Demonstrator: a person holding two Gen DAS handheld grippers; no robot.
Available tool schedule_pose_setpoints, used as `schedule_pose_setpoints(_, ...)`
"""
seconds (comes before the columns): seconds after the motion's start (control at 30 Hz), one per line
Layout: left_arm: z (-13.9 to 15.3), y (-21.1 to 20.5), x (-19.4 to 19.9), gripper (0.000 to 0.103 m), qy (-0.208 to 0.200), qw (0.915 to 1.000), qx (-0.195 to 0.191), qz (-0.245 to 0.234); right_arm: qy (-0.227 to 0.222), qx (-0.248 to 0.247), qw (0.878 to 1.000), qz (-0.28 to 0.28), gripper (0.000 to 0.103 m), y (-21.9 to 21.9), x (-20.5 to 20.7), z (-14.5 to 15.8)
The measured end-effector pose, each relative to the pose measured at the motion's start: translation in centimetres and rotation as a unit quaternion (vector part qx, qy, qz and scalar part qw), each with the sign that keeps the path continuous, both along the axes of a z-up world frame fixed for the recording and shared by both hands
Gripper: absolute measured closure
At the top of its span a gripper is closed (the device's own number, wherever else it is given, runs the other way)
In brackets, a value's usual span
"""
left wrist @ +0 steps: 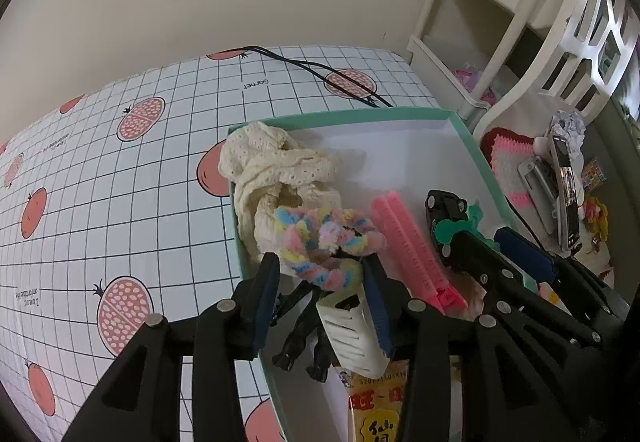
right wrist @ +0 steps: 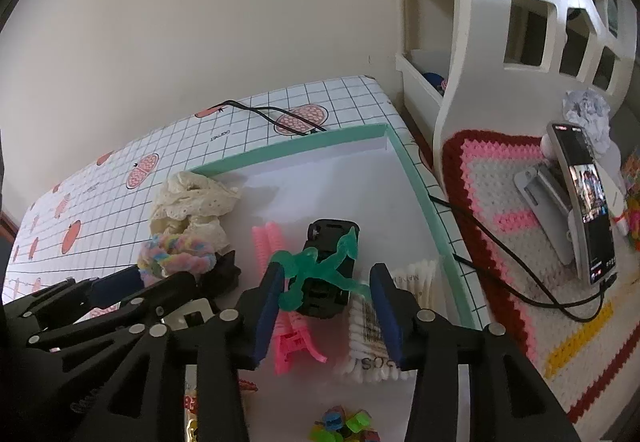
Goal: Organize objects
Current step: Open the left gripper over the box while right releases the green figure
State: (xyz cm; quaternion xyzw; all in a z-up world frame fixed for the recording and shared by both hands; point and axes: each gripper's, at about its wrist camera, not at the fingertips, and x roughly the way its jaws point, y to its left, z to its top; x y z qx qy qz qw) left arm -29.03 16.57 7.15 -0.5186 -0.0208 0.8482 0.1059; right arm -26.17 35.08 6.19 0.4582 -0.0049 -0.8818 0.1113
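Note:
A shallow white box with a teal rim [left wrist: 340,118] [right wrist: 288,150] lies on the checked tablecloth and holds the loose items. My left gripper [left wrist: 320,262] is open over its near left part, its tips either side of a pastel fuzzy scrunchie [left wrist: 320,250] [right wrist: 176,254]. Behind that lies a cream lace scrunchie [left wrist: 272,166] [right wrist: 192,198]. Below the jaws are a white slotted piece [left wrist: 352,330] and black clips [left wrist: 300,334]. My right gripper [right wrist: 327,270] is open around a translucent green figure [right wrist: 316,270] over a black block [right wrist: 328,242]. A pink comb clip [left wrist: 408,242] [right wrist: 268,242] lies between the two grippers.
A cotton swab pack [right wrist: 372,330], small coloured clips [right wrist: 344,422] and a yellow snack packet [left wrist: 376,414] lie at the near end. To the right, a phone on a stand [right wrist: 588,202] rests on a crochet mat [right wrist: 500,170] beside a white shelf [right wrist: 480,22]. A black cable [left wrist: 320,70] crosses the cloth.

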Motion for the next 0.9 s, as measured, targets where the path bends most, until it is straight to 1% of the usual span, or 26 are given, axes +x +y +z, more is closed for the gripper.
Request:
schedule_pose_setpoints(0.1, 0.3, -0.1, 0.2, 0.051, 0.000, 1.0000, 0.002, -0.003, 0.002, 0.006, 1.000, 0.001, 0.053, 0.0, 0.2, 0.2)
schedule_pose_setpoints(0.17, 0.7, -0.2, 0.4, 0.049, 0.001, 1.0000, 0.003, -0.003, 0.002, 0.011, 1.000, 0.005, 0.051, -0.1, 0.3, 0.3)
schedule_pose_setpoints(0.37, 1.1, -0.5, 1.0, 0.048, -0.006, 0.9999, 0.003, -0.012, 0.005, 0.017, 1.000, 0.011, 0.047, -0.2, 1.0, 0.6)
schedule_pose_setpoints(0.43, 1.3, -0.5, 1.4, 0.048, -0.007, 0.9999, 0.001, -0.015, 0.006, 0.021, 1.000, 0.014, 0.043, -0.2, 1.2, 0.7)
schedule_pose_setpoints(0.5, 1.6, -0.5, 1.7, 0.047, -0.004, 0.9998, 0.000, -0.019, 0.010, 0.026, 0.999, 0.016, 0.041, -0.1, 1.5, 0.9)
schedule_pose_setpoints(0.6, 2.3, -0.6, 2.4, 0.043, 0.004, 0.9998, 0.000, -0.017, 0.013, 0.029, 0.999, 0.016, 0.040, -0.1, 1.8, 1.2)
schedule_pose_setpoints(0.67, 2.7, -0.9, 2.8, 0.042, 0.007, 0.9999, 0.001, -0.013, 0.016, 0.027, 0.999, 0.014, 0.036, 0.0, 2.2, 1.5)
schedule_pose_setpoints(0.77, 3.3, -1.5, 3.6, 0.035, 0.012, 0.9999, 0.004, 0.003, 0.021, 0.022, 0.999, 0.012, 0.031, -0.1, 2.7, 2.0)
schedule_pose_setpoints(0.83, 3.8, -2.1, 4.3, 0.031, 0.018, 0.9997, 0.005, 0.014, 0.026, 0.023, 0.999, 0.012, 0.024, -0.2, 3.1, 2.4)
schedule_pose_setpoints(0.9, 4.3, -2.5, 4.8, 0.025, 0.028, 0.9994, 0.002, 0.021, 0.031, 0.022, 0.999, 0.014, 0.023, -0.3, 3.5, 2.7)
